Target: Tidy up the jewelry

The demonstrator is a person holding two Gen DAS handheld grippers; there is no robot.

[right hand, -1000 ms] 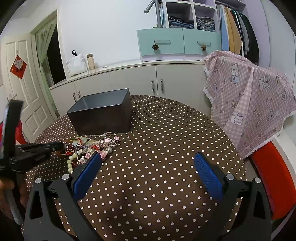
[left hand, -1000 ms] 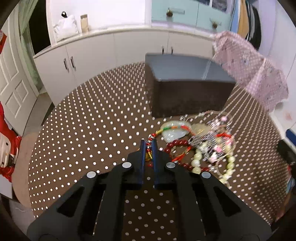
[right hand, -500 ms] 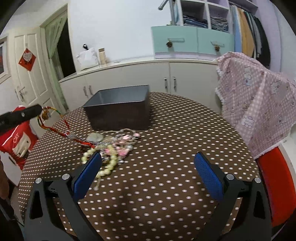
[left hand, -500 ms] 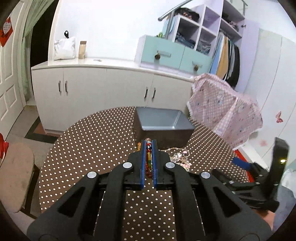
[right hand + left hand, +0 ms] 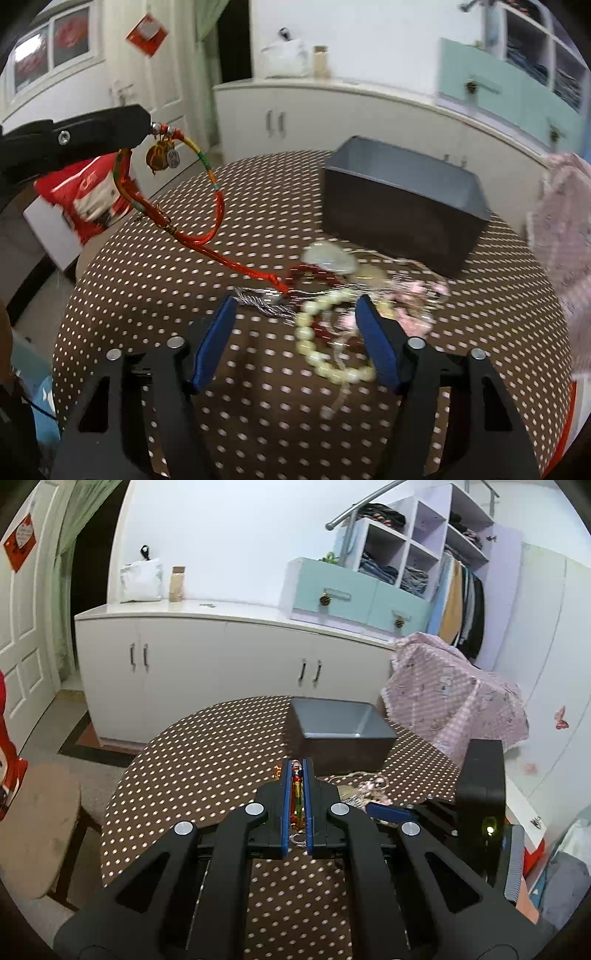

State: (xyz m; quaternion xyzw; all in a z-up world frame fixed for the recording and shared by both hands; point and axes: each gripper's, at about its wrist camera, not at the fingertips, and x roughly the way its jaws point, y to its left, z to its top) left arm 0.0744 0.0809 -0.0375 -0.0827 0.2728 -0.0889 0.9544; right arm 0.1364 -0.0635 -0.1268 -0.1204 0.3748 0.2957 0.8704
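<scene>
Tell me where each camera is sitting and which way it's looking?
Left wrist: sits on the left gripper, looking along its fingers, shut on the red cord bracelet, toward the dark box and white cabinets.
Right wrist: sits on the right gripper, open, looking down at the jewelry pile on the dotted table.
Both show the box, the table, and each other's gripper.

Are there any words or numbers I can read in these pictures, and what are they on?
No text can be read for certain.
Small round silver tag on the red braided cord bracelet: marks too small to read.
Red plastic bag with white lettering: blurred.
Red diamond-shaped door sign: too small to read.
</scene>
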